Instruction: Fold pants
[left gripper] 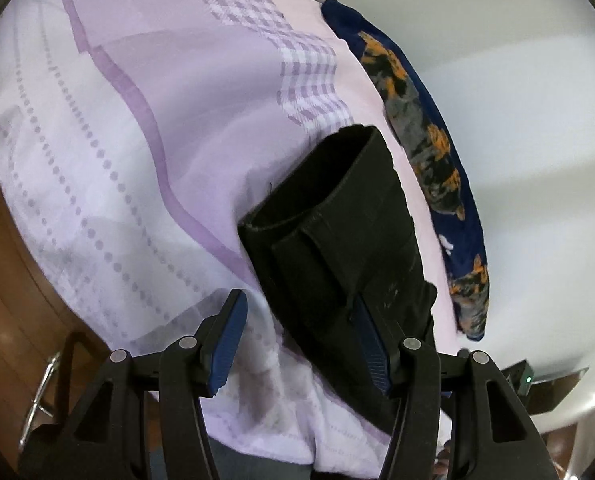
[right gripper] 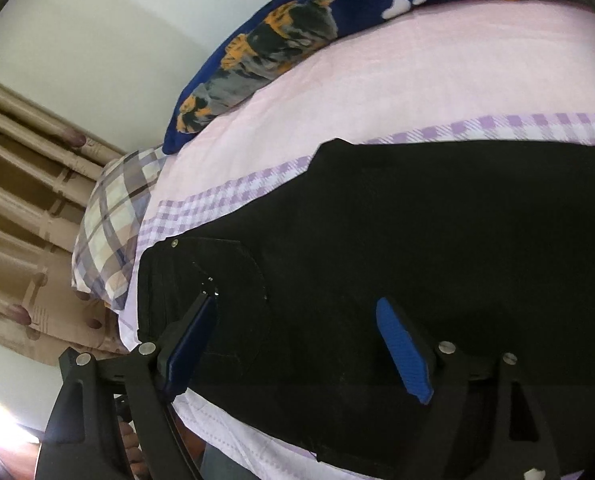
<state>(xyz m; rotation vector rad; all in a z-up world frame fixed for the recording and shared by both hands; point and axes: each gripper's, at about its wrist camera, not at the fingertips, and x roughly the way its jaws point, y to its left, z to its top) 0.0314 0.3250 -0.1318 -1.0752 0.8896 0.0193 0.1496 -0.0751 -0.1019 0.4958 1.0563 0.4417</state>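
Lying ahead of both tongs: pants [right gripper: 377, 248] ×1 | left gripper [left gripper: 303, 340] released, hem only | right gripper [right gripper: 297, 344] released, waist, checked pillow [right gripper: 109, 236] ×1

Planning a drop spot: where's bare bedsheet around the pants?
Free: the lilac dotted bedsheet left of the black folded pants, and the pink strip between pants and navy dog-print blanket. Crowded: blanket edge and plaid pillow corner.

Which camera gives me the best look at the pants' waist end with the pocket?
The right wrist view: the black pants fill it, with the pocket and rivet visible near the open right gripper. The left wrist view shows only the leg hems, beside the open left gripper.
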